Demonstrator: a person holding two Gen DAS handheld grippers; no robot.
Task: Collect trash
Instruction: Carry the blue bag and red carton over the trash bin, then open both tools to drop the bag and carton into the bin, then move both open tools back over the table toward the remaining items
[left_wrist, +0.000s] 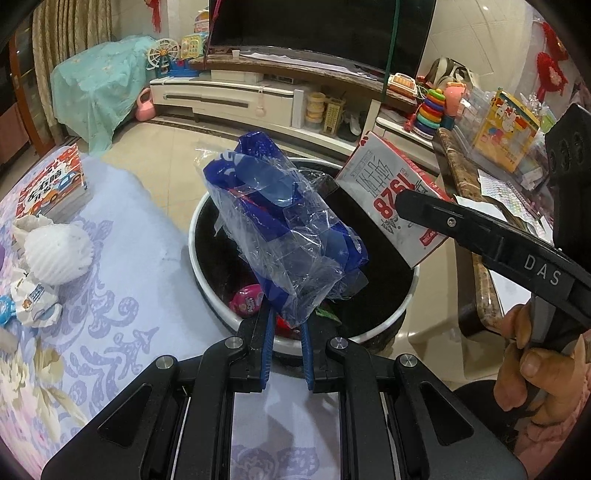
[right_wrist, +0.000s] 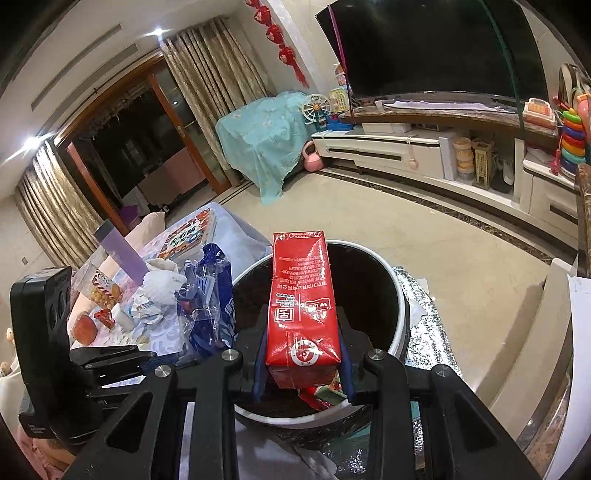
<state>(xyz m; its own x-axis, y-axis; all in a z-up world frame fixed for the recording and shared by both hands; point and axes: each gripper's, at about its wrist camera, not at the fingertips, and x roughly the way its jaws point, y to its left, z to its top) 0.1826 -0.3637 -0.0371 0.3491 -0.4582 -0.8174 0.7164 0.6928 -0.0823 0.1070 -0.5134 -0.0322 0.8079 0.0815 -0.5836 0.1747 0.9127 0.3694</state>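
Observation:
My left gripper (left_wrist: 287, 321) is shut on a crumpled blue and clear plastic wrapper (left_wrist: 284, 229) and holds it over the round white-rimmed trash bin (left_wrist: 207, 280). My right gripper (right_wrist: 303, 354) is shut on a red carton (right_wrist: 301, 295) and holds it over the same bin (right_wrist: 400, 317). The carton shows white and red in the left wrist view (left_wrist: 388, 195), at the bin's right rim, with the right gripper's arm in front of it. The wrapper also shows in the right wrist view (right_wrist: 210, 299), left of the bin. Pink and red trash (left_wrist: 245, 301) lies inside the bin.
A table with a purple floral cloth (left_wrist: 122, 280) stands left of the bin, with a white foam net (left_wrist: 59, 251), a crumpled wrapper (left_wrist: 35, 302) and a book (left_wrist: 51, 184). A marble-topped table (left_wrist: 465, 177) stands to the right. A TV cabinet (right_wrist: 388, 147) lies beyond.

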